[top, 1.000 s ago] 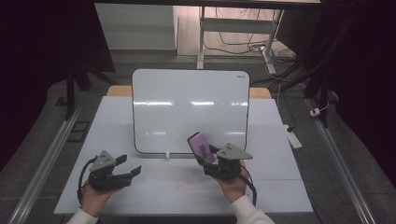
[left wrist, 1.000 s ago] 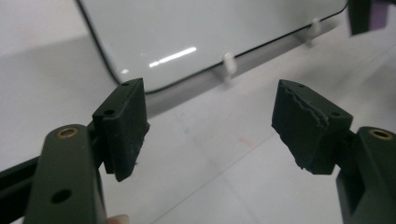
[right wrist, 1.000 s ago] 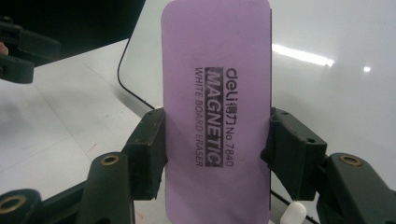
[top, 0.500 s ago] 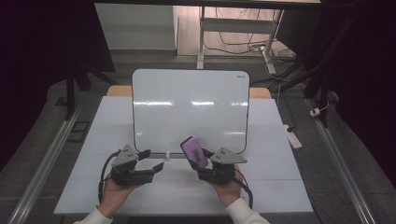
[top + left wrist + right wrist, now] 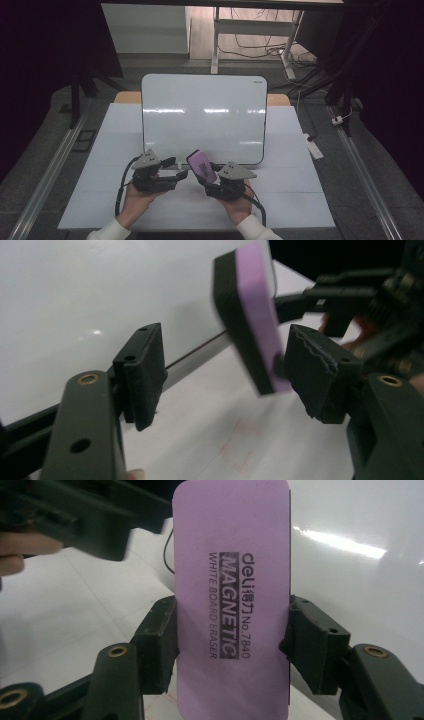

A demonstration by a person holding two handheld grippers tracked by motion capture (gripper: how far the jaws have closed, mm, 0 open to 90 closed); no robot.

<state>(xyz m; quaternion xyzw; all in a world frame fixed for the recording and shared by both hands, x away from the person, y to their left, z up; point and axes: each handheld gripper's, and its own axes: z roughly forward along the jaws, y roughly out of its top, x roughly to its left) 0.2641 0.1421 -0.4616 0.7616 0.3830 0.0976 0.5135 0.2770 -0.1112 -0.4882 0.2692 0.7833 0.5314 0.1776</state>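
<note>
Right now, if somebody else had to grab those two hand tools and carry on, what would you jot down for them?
Right gripper: shut on the purple eraser, holding it up above the table.
Left gripper: jaws either side of the eraser's end and just closing in; one pad looks about at it, the other is apart.
Whiteboard: lies flat just beyond both grippers, looks clean.
Done: eraser lifted.
Left: probably finish the handover to the left gripper.
</note>
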